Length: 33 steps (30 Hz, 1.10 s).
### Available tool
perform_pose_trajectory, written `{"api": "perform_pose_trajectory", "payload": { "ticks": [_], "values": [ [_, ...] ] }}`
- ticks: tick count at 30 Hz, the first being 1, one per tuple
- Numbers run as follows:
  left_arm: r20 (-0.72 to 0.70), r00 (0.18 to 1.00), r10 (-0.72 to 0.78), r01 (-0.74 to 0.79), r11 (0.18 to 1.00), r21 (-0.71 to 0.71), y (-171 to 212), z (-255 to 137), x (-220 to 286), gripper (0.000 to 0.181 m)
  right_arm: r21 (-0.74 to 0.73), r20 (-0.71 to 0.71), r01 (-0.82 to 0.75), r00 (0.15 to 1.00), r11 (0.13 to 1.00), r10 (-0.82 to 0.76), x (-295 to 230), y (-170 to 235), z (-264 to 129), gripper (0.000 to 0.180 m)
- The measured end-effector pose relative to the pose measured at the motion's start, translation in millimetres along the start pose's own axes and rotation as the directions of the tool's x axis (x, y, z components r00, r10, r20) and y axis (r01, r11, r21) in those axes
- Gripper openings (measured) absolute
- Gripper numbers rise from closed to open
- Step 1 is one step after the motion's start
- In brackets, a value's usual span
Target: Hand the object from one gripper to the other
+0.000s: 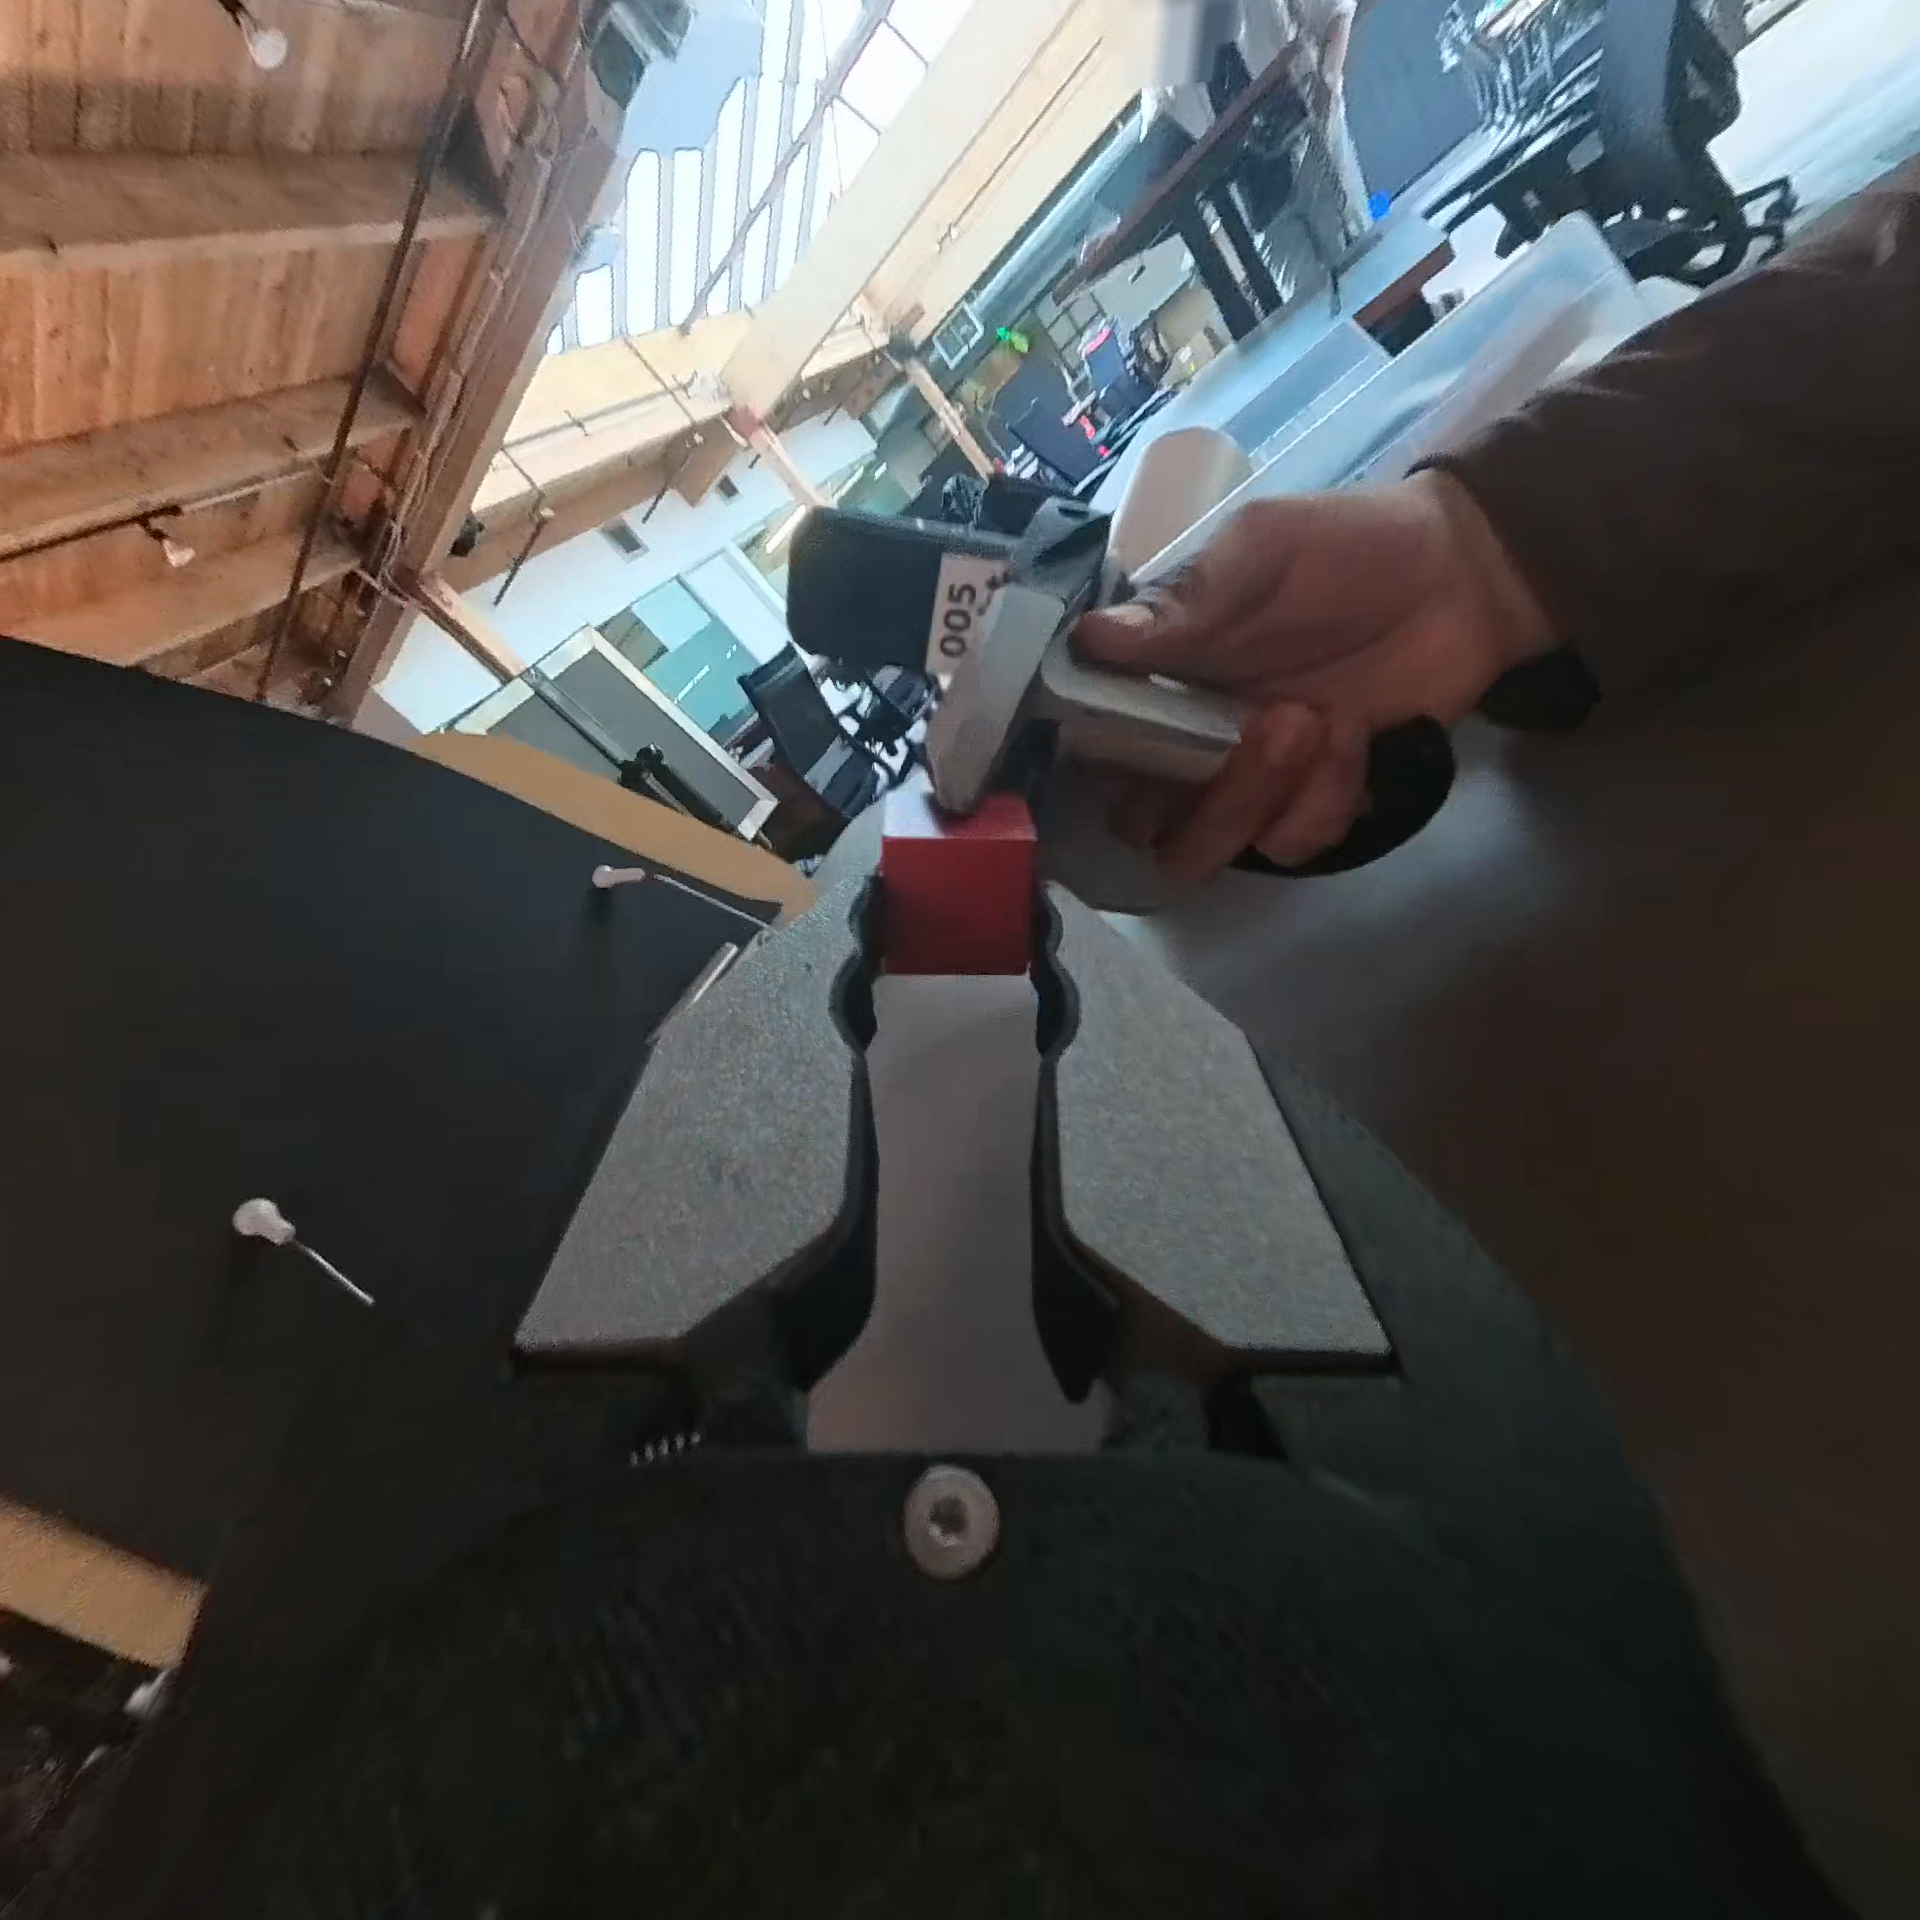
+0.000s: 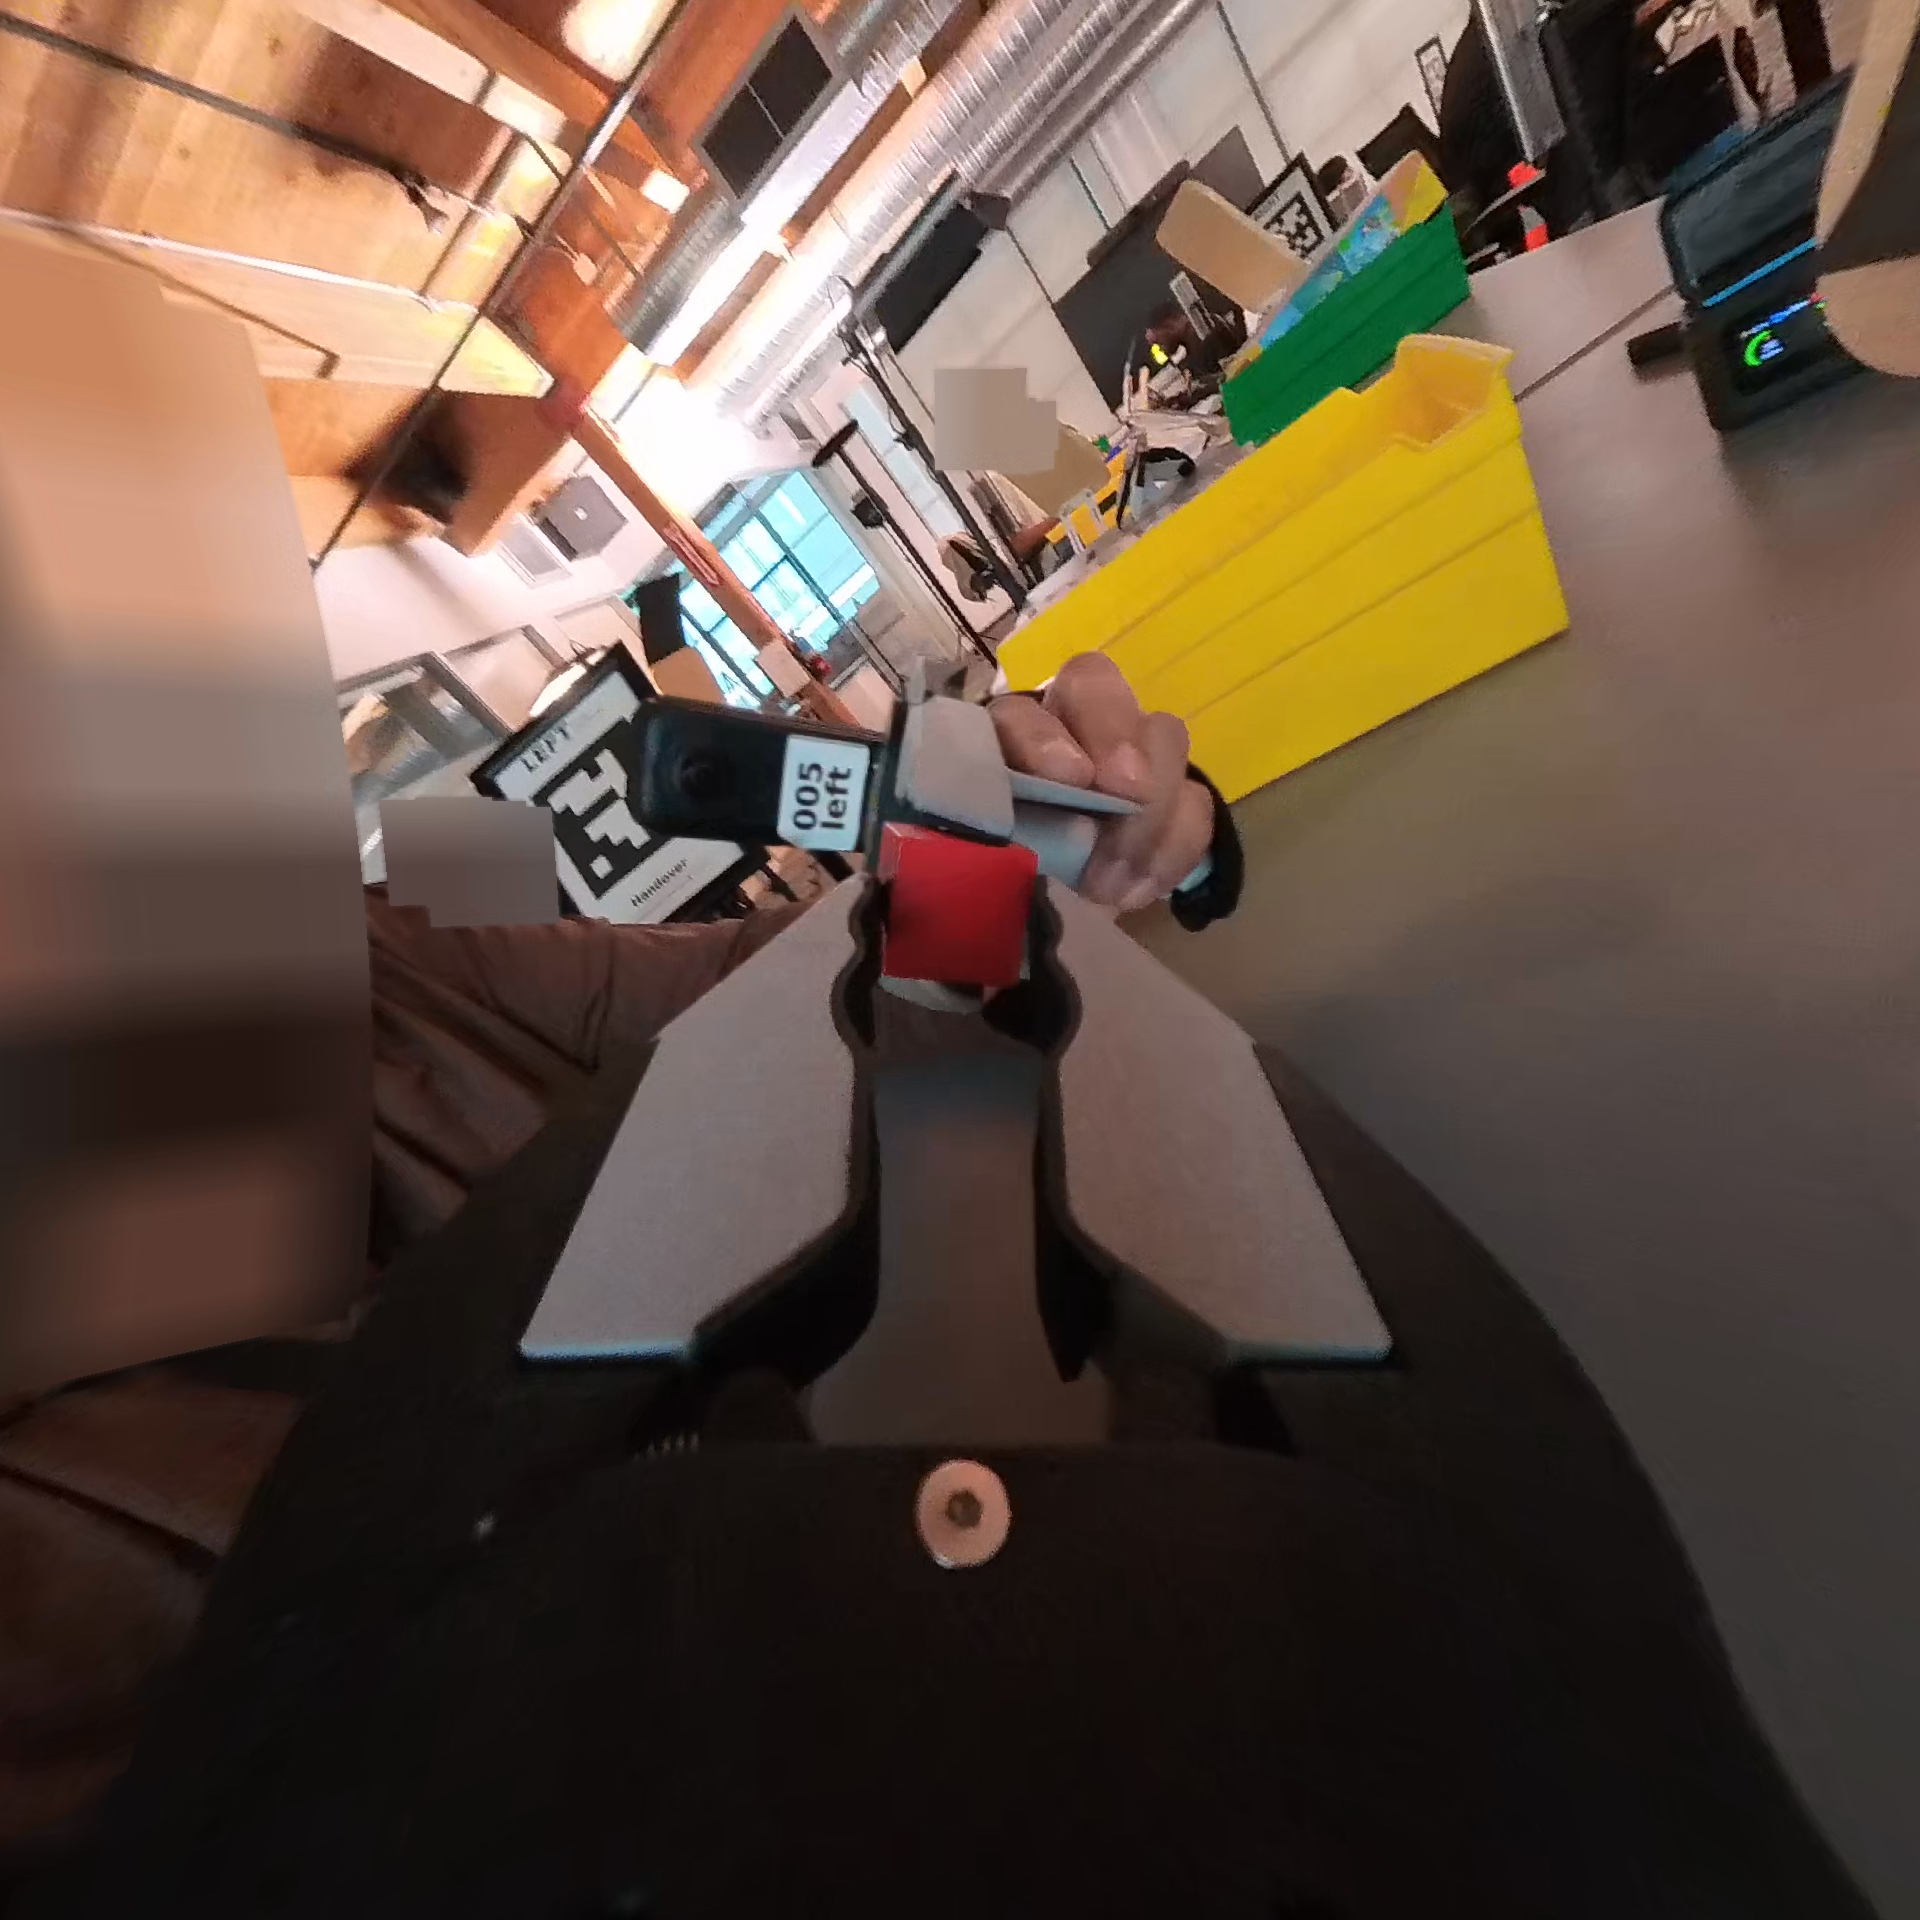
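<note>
Both pairs of grey fingers close on one red cube [image 1: 956,902], which is held up in the air above the grey table [image 2: 1558,935]. Seen from the left wrist, the left gripper [image 1: 956,914] has its jaws narrowed onto the cube's two side faces, its dark tips pressing flat against them. From above and beyond, the right gripper [image 1: 971,805] comes in, one grey finger lying across the cube's top edge; a hand [image 1: 1309,665] with a brown sleeve grips its handle.

Seen from the right wrist, the right gripper [image 2: 956,930] has its jaws narrowed about the cube [image 2: 956,914], which sits tilted between the tips, and a grey finger of the left gripper [image 2: 961,831] shows just beneath it. Whether the right-hand tip truly touches the cube there, I cannot tell. A hand [image 2: 1112,790] holds the left gripper's handle.

Farther out on the table stands a yellow bin [image 2: 1299,603]; its inside is hidden from this angle. Behind it sits a green bin [image 2: 1351,322] with colourful things showing over its rim, too blurred to name. A small black device [image 2: 1756,312] with a lit display stands at the far right.
</note>
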<state>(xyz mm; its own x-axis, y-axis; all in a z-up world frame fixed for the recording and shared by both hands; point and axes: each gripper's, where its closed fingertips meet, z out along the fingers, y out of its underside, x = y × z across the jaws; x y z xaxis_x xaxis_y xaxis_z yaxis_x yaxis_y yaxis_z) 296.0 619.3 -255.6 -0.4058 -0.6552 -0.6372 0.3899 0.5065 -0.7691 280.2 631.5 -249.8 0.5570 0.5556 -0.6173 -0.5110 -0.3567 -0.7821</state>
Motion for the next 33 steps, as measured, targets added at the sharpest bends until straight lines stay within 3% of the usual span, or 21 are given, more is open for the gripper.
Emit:
{"api": "perform_pose_trajectory", "payload": {
  "ticks": [4,8,10,13,17,19,22,24,25,28,30,33],
  "values": [
    [0.065,0.997,-0.031,0.037,0.995,-0.089,16,2,-9,0.026,0.007,-0.143,0.13,0.981,0.991,-0.128,11,-8,-6,0.024],
    [0.077,0.934,-0.348,0.356,0.921,-0.157,34,0,-19,0.039,-0.052,-0.364,0.405,0.843,0.913,-0.395,16,-25,-21,0.025],
    [0.017,0.822,-0.569,0.565,0.812,-0.145,33,-1,-16,0.048,-0.163,-0.442,0.553,0.7,0.817,-0.561,17,-27,-26,0.024],
    [-0.107,0.611,-0.785,0.771,0.62,-0.144,25,-1,-10,0.059,-0.384,-0.449,0.711,0.413,0.589,-0.792,16,-21,-23,0.024],
    [-0.183,0.457,-0.871,0.867,0.482,-0.13,18,-4,-13,0.063,-0.666,-0.387,0.683,0.028,0.3,-0.922,30,-15,-25,0.025],
    [-0.182,0.43,-0.884,0.877,0.457,-0.147,19,-4,-11,0.062,-0.713,-0.341,0.67,-0.071,0.208,-0.937,30,-12,-20,0.025],
    [-0.207,0.421,-0.883,0.869,0.458,-0.188,17,0,1,0.06,-0.749,-0.266,0.65,-0.123,0.125,-0.956,30,-1,-5,0.025],
    [-0.207,0.453,-0.867,0.845,0.492,-0.209,18,1,6,0.042,-0.773,-0.23,0.631,-0.183,0.065,-0.956,30,2,0,0.025],
    [-0.185,0.484,-0.855,0.828,0.516,-0.22,22,1,6,0.032,-0.775,-0.221,0.631,-0.194,0.051,-0.956,30,5,1,0.024],
    [-0.158,0.543,-0.825,0.789,0.566,-0.24,28,-1,4,0.026,-0.774,-0.227,0.63,-0.186,0.061,-0.956,32,8,1,0.025],
    [-0.1,0.615,-0.782,0.753,0.62,-0.221,35,-3,-6,0.024,-0.747,-0.279,0.645,-0.082,0.162,-0.957,36,8,-5,0.026],
    [0.056,0.759,-0.649,0.641,0.728,-0.244,54,-10,-25,0.025,-0.62,-0.4,0.659,0.201,0.425,-0.894,38,4,-15,0.025]
  ]
}}
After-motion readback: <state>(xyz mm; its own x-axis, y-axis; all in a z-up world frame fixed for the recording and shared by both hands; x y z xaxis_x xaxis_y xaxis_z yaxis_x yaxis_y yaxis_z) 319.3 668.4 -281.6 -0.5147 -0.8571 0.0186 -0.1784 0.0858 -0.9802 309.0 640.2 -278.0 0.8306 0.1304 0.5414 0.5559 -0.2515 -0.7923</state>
